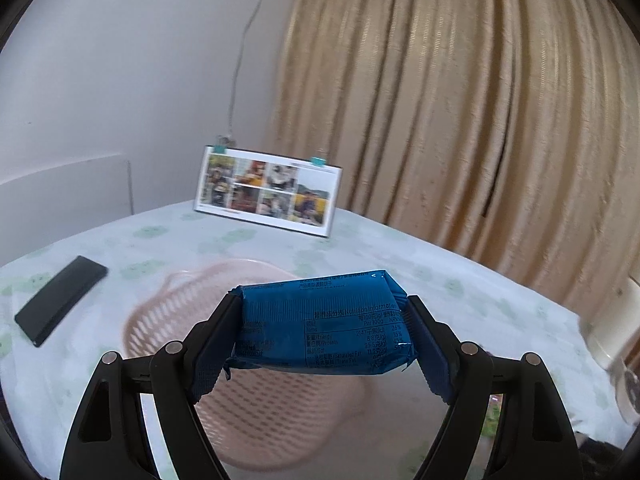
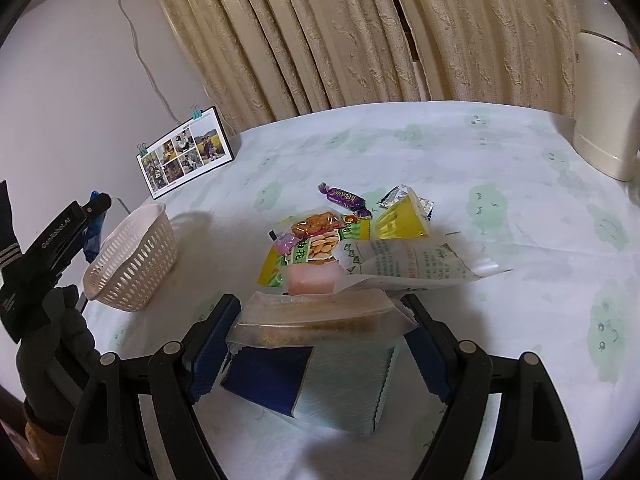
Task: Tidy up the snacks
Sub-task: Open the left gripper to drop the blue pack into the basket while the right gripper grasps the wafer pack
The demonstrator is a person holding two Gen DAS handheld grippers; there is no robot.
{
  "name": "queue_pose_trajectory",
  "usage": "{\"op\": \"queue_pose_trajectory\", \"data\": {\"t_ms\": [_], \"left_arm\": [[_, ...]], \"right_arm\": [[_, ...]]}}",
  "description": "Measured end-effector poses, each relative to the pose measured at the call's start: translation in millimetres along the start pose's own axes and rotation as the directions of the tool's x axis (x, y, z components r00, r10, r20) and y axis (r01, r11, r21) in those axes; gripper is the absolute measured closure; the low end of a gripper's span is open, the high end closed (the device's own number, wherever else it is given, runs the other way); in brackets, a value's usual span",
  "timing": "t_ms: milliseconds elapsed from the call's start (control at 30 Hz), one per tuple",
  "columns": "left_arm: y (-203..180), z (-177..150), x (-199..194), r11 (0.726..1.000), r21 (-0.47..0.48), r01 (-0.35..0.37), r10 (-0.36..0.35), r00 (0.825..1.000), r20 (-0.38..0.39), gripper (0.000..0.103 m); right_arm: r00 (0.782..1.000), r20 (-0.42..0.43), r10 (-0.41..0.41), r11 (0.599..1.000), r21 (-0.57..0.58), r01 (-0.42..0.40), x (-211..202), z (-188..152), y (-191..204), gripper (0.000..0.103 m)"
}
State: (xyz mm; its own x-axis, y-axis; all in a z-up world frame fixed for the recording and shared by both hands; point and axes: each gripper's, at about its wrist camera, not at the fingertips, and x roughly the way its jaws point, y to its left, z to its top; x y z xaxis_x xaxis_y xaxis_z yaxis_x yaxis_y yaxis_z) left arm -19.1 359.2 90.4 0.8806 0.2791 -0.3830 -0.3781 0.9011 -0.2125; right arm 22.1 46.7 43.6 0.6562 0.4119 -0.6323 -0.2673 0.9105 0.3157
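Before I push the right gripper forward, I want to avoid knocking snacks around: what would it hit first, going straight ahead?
Likely the pink block, just beyond the clear packet between the right gripper fingers, then the peanut packet. Depth is uncertain.

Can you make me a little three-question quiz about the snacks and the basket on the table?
1. True or false: the left gripper is shut on a blue foil-wrapped snack pack.
2. What lies directly beneath that blue pack? A) a black flat rectangular case B) a pink slotted plastic basket C) a clipped photo collage card
3. Fill in: the right gripper has its fingers around a clear plastic packet with ______ crumbly food inside.

Key: 1 true. 2 B. 3 brown.
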Motion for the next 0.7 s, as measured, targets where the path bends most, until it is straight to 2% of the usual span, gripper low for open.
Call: {"op": "queue_pose_trajectory", "data": {"t_ms": [200,367,500,700], "left_arm": [[32,6,11,0.998,-0.03,-0.061,0.061,0.998,-0.012,0.021],[49,5,18,0.994,-0.099,-0.036,0.031,0.998,-0.055,0.017],[54,6,13,0.99,-0.138,-0.025,0.021,0.999,-0.031,0.013],[60,8,8,0.985,-0.157,-0.078,0.081,0.997,0.012,0.012]], "right_arm": [[1.0,-0.004,0.002,1.0,0.003,-0.002,2,-1,3,0.025],[1.0,-0.009,0.0,1.0,0.005,0.001,5,-3,9,0.024],[1.0,-0.006,0.003,1.0,0.007,-0.002,5,-4,12,0.024],[1.0,-0.006,0.022,1.0,0.019,-0.022,9,-1,21,0.024]]}}
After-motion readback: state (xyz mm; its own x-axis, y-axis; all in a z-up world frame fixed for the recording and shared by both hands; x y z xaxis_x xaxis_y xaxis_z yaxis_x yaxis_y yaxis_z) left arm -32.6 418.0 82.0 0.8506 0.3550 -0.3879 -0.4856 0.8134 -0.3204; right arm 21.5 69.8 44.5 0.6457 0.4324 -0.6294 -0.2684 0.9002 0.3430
